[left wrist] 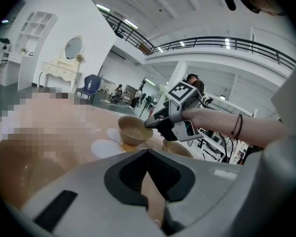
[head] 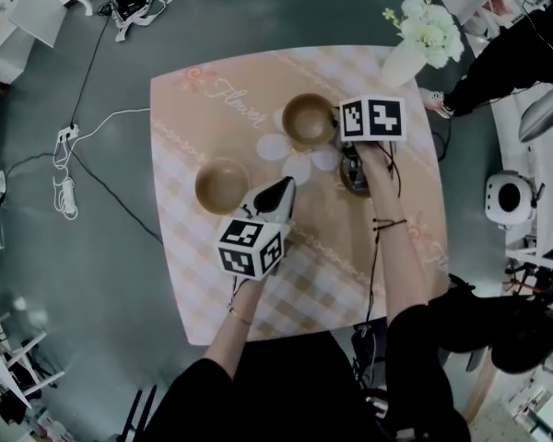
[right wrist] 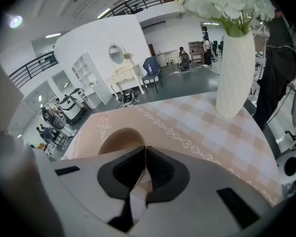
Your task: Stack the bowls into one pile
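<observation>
Three brown bowls stand on the checked tablecloth (head: 387, 247). One bowl (head: 221, 185) is at the left, just left of my left gripper (head: 281, 190), which is shut with nothing in it (left wrist: 148, 153); that bowl fills the lower left of the left gripper view (left wrist: 19, 167). A second bowl (head: 309, 120) stands further back. My right gripper (head: 339, 127) is shut on its near rim (left wrist: 149, 124), and its brown inside shows just beyond the jaws (right wrist: 119, 139). The third bowl (head: 355, 175) lies in shadow under my right hand (left wrist: 180, 148).
A white vase with white flowers (head: 407, 58) stands at the table's far right corner, to the right of the held bowl (right wrist: 237, 73). Cables (head: 69, 168) run over the floor at the left. Furniture and equipment stand around the table.
</observation>
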Demonstrator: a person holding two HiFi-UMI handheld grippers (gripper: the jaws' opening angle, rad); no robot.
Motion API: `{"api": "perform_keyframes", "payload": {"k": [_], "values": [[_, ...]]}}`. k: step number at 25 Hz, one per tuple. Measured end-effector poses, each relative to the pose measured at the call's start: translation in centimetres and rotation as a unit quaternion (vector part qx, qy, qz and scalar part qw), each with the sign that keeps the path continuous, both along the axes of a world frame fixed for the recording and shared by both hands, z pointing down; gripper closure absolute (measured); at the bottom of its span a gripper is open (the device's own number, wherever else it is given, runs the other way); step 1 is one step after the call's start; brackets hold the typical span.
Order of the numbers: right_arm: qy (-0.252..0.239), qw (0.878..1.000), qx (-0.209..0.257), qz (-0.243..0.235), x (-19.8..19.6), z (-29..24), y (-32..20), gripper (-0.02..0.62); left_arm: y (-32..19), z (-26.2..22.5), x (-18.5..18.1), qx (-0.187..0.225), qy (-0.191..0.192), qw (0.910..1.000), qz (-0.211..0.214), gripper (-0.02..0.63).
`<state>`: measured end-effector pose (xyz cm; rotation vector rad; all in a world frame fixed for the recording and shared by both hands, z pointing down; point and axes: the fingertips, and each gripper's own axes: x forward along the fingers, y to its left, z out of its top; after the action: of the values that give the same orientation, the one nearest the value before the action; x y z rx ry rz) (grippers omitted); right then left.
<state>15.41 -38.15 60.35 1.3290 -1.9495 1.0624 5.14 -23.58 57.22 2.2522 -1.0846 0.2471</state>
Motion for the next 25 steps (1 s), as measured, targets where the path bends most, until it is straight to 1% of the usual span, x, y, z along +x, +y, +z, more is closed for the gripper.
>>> {"api": "perform_keyframes", "payload": {"k": [5,16,20,25], "values": [[-0.019,1.000,0.009,0.010,0.1,-0.7,0.3,0.592,0.2,-0.4,0.0,0.007,-0.007,0.9999,0.004,0.609],[-0.064,0.996,0.055,0.028,0.4,-4.2,1.7,0.592,0.8,-2.0,-0.1,0.022,-0.007,0.9997,0.006,0.609],[-0.076,0.994,0.069,0.038,1.0,-5.3,2.6,0.592,1.2,-2.7,-0.1,0.027,-0.007,0.9996,0.008,0.609],[-0.091,0.990,0.091,0.060,2.4,-6.9,3.8,0.592,1.8,-3.4,0.0,0.032,-0.018,0.9992,0.012,0.609]]}}
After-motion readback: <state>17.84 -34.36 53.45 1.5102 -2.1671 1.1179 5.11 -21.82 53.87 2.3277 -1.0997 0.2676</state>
